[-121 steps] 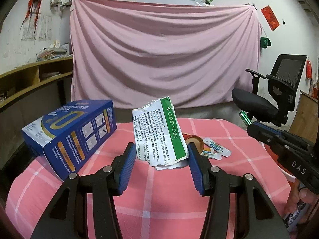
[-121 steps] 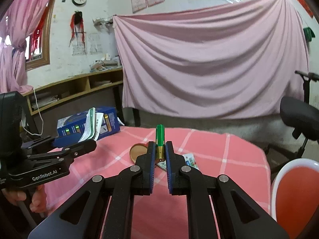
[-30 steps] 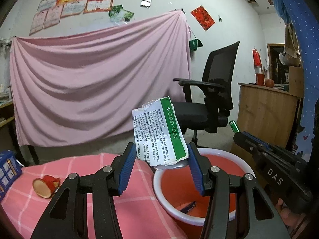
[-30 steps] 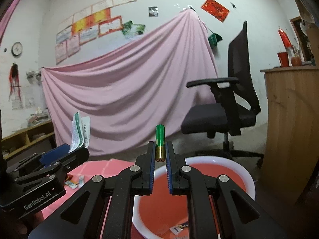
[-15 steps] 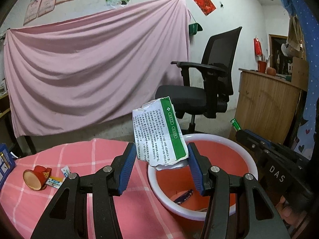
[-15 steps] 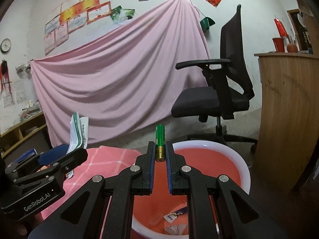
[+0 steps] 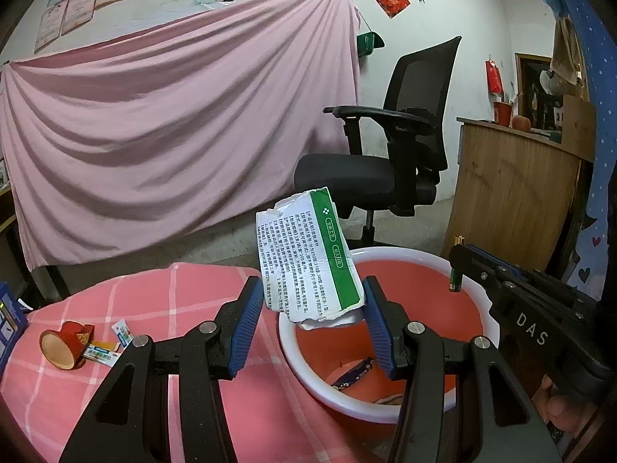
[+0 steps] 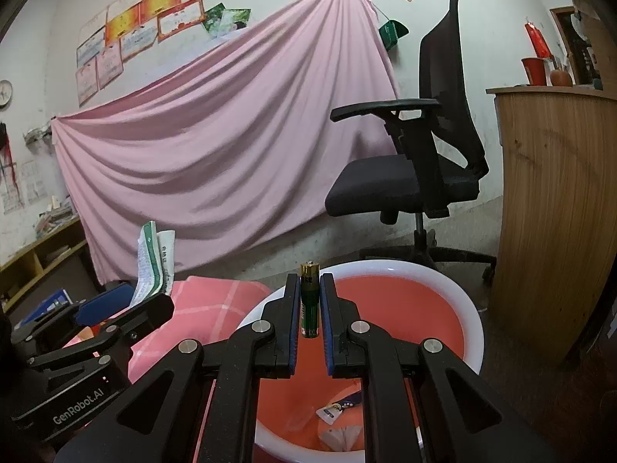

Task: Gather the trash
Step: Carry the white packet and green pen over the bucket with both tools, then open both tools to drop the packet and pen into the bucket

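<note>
- Left gripper (image 7: 308,318), jaws half-spread, pinches the flattened carton (image 7: 308,254) by its bottom edge: light, crushable, above the basin (image 7: 385,258) near rim.
- Right gripper (image 8: 310,305), nearly shut, squeezes the battery (image 8: 309,301): dense, slick, over the basin.

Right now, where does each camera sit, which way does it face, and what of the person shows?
Left wrist: sits on the left gripper, facing past its flattened box to the basin; the right gripper and a thumb show.
Right wrist: sits on the right gripper, facing past its battery over the basin; the left gripper shows.
Shared: basin, pink drape, office chair.
</note>
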{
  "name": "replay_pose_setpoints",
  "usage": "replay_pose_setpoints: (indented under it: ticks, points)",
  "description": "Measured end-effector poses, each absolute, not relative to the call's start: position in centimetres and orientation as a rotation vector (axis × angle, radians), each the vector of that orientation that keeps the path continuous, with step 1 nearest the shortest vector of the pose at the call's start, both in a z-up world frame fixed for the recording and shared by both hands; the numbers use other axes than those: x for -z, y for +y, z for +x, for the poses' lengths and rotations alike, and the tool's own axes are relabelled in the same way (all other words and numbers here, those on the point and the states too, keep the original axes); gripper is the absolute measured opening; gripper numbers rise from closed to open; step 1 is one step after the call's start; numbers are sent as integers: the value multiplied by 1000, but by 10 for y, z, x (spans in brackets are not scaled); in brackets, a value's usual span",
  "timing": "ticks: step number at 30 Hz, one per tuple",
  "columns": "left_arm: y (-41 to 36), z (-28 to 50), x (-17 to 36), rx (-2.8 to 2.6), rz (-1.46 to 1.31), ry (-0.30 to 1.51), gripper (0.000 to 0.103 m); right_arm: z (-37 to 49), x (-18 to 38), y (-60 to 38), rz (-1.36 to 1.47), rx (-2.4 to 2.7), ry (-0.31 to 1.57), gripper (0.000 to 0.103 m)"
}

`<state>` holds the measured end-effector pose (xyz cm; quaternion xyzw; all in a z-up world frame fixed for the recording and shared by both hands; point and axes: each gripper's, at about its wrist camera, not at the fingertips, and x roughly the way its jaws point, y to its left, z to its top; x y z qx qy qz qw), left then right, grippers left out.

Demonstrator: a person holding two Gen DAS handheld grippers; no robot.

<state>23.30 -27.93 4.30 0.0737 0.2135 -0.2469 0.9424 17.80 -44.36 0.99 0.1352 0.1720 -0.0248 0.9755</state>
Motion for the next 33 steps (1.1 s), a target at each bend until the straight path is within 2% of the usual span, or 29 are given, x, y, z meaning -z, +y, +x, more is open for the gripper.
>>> replay_pose_setpoints:
  ticks: [23,25,27,33]
  points:
    - [-288,247,-32,539,170,511,47,184,-1,-454,321,77,408,10]
    - [-288,248,-31,544,171,519,47,183,-1,-455,325,85,409,15]
    - [-288,249,-31,545,172,528,47,182,0,-457,332,91,405,26]
    - [-280,251,-31,536,132,559,47,181,0,-461,344,105,405,27]
